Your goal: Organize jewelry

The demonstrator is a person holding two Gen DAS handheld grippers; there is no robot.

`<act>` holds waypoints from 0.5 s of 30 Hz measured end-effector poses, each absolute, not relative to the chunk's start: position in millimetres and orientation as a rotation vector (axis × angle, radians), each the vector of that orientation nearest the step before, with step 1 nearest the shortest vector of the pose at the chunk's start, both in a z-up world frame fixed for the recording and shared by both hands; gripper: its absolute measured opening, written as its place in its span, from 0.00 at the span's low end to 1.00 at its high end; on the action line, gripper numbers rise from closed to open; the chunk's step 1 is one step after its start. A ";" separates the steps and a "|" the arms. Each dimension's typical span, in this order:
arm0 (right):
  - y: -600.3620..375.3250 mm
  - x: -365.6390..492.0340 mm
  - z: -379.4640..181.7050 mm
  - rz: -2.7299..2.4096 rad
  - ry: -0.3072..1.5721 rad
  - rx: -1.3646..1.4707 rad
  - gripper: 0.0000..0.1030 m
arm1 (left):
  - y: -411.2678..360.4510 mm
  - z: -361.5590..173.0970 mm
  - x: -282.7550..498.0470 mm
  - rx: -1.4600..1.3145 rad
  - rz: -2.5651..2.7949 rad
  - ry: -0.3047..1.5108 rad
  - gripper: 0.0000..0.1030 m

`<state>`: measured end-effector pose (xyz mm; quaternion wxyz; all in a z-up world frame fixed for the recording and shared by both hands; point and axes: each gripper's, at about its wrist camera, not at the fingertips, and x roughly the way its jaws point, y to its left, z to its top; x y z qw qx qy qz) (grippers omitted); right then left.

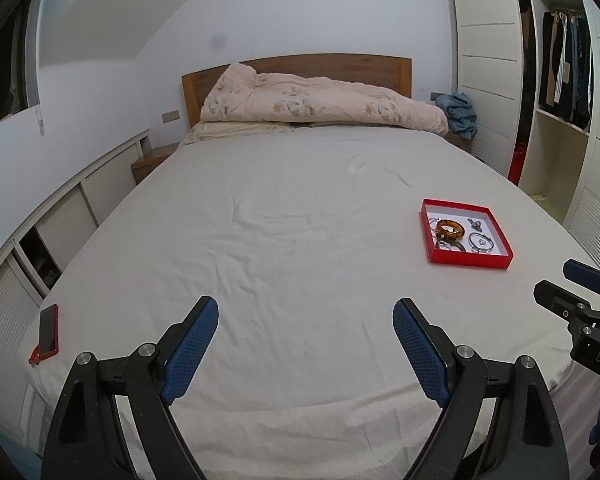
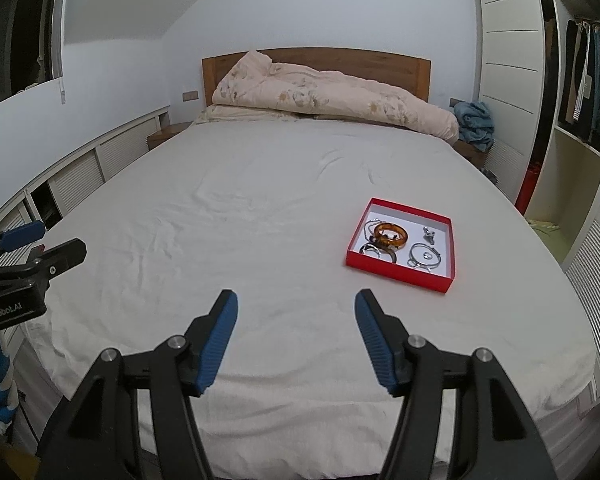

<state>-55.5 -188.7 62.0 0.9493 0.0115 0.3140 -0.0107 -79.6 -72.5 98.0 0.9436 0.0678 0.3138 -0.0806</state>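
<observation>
A red tray [image 1: 473,259] [image 2: 396,273] with a white floor lies on the bed's right side. In it are an amber bangle [image 1: 451,229] [image 2: 390,234], silver bracelets [image 1: 479,243] [image 2: 424,257], a dark ring-shaped piece [image 2: 376,251] and a small silver charm [image 1: 474,223] [image 2: 429,234]. My left gripper [image 1: 306,312] is open and empty above the bed's near edge, left of the tray. My right gripper [image 2: 296,304] is open and empty, just short of the tray; it also shows at the right edge of the left wrist view [image 1: 556,280].
A white sheet [image 1: 284,216] covers the bed. A folded floral duvet [image 1: 320,100] lies by the wooden headboard. A red phone [image 1: 48,330] lies at the bed's left edge. Low cabinets run along the left, a wardrobe [image 1: 560,80] stands right.
</observation>
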 end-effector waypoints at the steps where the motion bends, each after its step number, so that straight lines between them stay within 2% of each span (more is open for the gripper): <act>1: -189.0 -56.6 62.1 -0.023 0.638 0.023 0.58 | -72.7 98.2 -80.8 0.138 -0.167 0.637 0.86; 15: -188.5 -68.6 64.4 -0.052 0.628 0.021 0.58 | -75.2 95.9 -88.9 0.116 -0.189 0.636 0.87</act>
